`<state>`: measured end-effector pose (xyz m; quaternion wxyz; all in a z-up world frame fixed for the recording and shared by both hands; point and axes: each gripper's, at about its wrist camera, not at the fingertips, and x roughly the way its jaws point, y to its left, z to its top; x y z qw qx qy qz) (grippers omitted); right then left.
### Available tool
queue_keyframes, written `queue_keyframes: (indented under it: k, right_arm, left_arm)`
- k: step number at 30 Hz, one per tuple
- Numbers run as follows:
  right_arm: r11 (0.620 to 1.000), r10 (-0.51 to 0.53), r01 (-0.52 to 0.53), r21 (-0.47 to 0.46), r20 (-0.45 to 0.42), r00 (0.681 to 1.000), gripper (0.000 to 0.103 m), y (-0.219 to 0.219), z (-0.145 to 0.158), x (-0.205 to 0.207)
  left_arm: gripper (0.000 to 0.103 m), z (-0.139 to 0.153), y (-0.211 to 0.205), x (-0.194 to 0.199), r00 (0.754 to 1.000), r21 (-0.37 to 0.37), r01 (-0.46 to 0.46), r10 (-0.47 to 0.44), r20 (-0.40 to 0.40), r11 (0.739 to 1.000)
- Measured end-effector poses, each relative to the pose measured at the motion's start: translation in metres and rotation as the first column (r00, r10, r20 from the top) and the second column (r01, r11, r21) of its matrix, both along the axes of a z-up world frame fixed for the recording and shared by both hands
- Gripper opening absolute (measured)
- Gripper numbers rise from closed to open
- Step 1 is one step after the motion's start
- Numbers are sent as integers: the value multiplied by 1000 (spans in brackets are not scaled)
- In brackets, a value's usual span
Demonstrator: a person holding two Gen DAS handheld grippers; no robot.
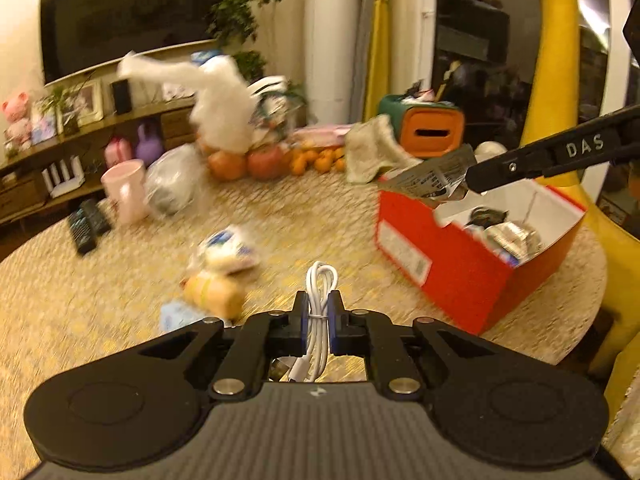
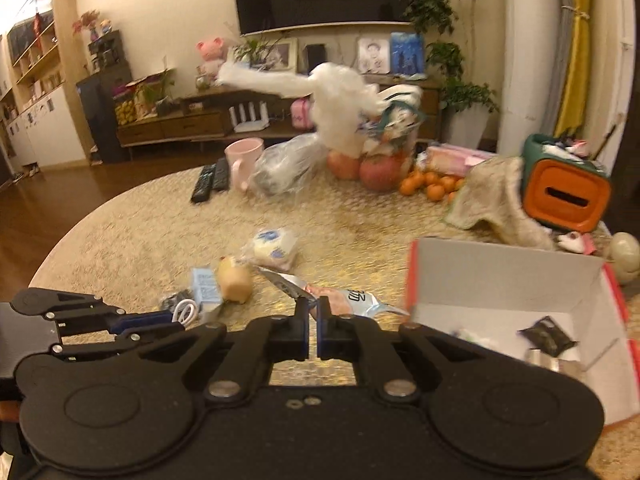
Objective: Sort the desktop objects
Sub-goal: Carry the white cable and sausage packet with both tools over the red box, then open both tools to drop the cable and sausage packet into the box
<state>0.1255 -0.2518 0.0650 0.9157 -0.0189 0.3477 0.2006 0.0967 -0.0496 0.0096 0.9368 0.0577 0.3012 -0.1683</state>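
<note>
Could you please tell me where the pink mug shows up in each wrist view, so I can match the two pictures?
Left wrist view: the pink mug stands left of centre, on the table's far side, right of the black remote controls.
Right wrist view: the pink mug stands left of centre, far side, again just right of the remotes.
Shared landmark: the red box, at the right in both.

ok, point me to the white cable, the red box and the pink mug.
white cable [image 1: 319,280], left wrist view, on the coiled loop above the jaws.
red box [image 1: 452,276], left wrist view, on its red side wall.
pink mug [image 2: 244,160], right wrist view, on the mug body.
</note>
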Motion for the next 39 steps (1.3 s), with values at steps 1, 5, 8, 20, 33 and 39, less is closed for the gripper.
queue_keyframes:
  k: [1,5,8,20,33,39]
  right_arm:
    - [1000,-12,12,-2,5,1000,2,-7,2,-1]
    - [998,-66,66,-2,16,998,2,-38,6,-3]
    - [995,-104,104,-7,20,994,2,-63,5,-2]
    - [969,-247,247,9,-1,969,2,-152,-23,10]
    - [969,-246,245,-39,-25,969,2,-173,-68,41]
    - [977,-190,187,-107,-22,982,2,-163,-87,47]
  left_arm:
    - [8,3,-7,2,1000,1,13,-13,3,1000]
    - [8,11,-38,10,998,-8,63,-63,2,998]
    - [8,17,-63,15,995,2,102,-102,17,995]
    - [8,23,-155,60,976,39,218,-218,0,975]
    - [8,-11,-214,133,968,83,231,-221,-117,969]
    - [8,-31,-230,162,962,103,224,-203,-182,969]
